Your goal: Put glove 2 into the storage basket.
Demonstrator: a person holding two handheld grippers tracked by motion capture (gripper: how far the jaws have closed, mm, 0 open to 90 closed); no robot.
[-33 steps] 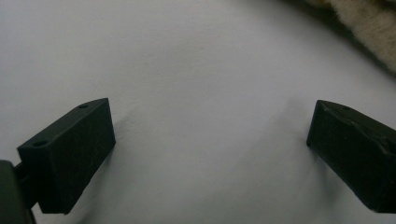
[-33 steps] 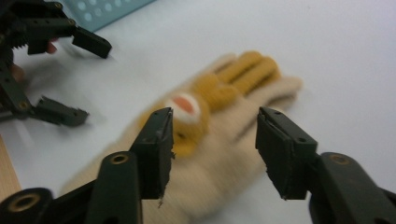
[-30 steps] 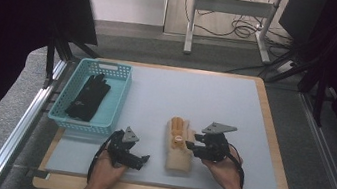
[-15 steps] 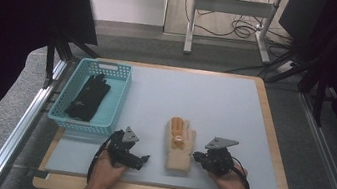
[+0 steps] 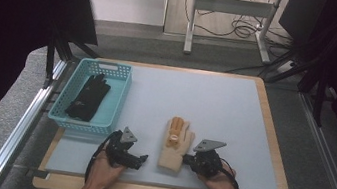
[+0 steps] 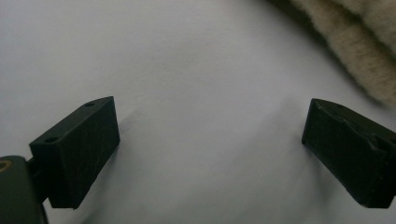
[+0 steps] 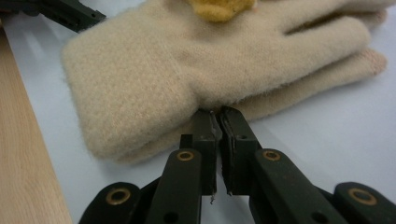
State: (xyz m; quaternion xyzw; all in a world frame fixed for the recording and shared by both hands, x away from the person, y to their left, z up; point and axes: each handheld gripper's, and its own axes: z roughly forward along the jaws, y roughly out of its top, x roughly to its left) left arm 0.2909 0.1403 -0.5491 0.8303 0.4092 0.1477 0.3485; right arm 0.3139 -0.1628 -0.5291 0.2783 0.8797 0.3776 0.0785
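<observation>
At about nine o'clock on the table (image 5: 235, 109) sits a blue basket (image 5: 118, 98) with a black glove (image 5: 88, 96) lying flat inside it. Below the basket, near seven o'clock, the left gripper (image 5: 140, 158) rests in the person's left hand (image 5: 103, 172), low over the pale mat; in the left gripper view its jaws stand spread wide with only bare mat between them, and the edge of the cream glove (image 6: 359, 51) lies off at one o'clock, apart from them. Just right of that gripper, near six o'clock of the table, the cream glove (image 5: 175, 143) lies flat with its fingers pointing toward twelve o'clock and an orange patch (image 5: 177, 125) on its upper part. The right gripper (image 5: 187, 159), held in the right hand (image 5: 218, 180), meets the glove's right edge near the cuff. In the right gripper view its jaws have just been closing and are pressed together on a fold of the cream glove (image 7: 196, 60) at the wrist, the tips pinching the fabric.
</observation>
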